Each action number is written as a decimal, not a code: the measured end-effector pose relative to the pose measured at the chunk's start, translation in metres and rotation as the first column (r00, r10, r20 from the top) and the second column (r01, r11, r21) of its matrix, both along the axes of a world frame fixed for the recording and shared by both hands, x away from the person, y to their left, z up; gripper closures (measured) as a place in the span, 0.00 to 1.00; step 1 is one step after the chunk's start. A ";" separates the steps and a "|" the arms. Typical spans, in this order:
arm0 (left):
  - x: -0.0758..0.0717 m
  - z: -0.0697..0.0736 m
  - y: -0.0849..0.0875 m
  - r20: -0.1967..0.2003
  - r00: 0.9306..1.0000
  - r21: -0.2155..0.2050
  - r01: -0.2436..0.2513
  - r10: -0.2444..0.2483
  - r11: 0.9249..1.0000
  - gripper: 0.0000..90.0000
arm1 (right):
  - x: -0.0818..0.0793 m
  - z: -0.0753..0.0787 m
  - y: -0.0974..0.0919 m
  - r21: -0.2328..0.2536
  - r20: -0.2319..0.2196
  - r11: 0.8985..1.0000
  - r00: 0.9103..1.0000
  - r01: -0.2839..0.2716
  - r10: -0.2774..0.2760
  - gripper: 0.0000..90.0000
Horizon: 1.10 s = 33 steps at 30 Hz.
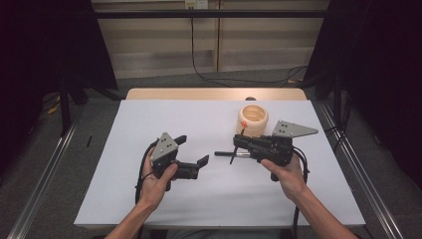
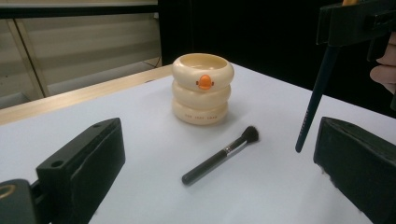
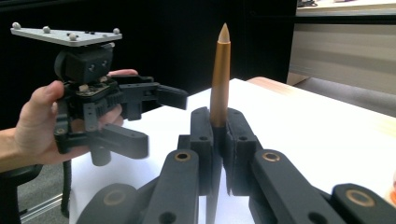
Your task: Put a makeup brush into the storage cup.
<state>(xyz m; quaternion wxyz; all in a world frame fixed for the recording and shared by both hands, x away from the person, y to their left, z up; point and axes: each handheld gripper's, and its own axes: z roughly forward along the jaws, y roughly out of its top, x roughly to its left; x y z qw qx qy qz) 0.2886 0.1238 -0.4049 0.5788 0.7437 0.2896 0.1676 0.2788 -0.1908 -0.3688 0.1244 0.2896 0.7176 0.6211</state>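
A white-topped rectangular table [image 1: 149, 199] stands on grey carpet floor [image 1: 89, 164], before a beige panelled wall [image 1: 159, 45].

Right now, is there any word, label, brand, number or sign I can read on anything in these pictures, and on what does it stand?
No text can be read for sure.
Cream ring-stacked duck-faced holder: a row of small letters on its bottom ring, too blurred to read.
Thin dark-handled pencil-like tool clamped in the right gripper: faint marks along its shaft, too small to read.
Black-handled makeup brush: no lettering visible.

Cream holder [image 2: 202, 88], orange beak; black brush [image 2: 219, 155]; gold-tipped black pencil [image 3: 219, 77]; white table [image 1: 199, 194].
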 end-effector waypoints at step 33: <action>-0.042 -0.027 0.088 0.006 0.990 0.022 -0.138 0.138 0.990 0.02 | 0.014 0.002 -0.036 -0.019 -0.003 0.994 0.994 0.109 -0.109 0.92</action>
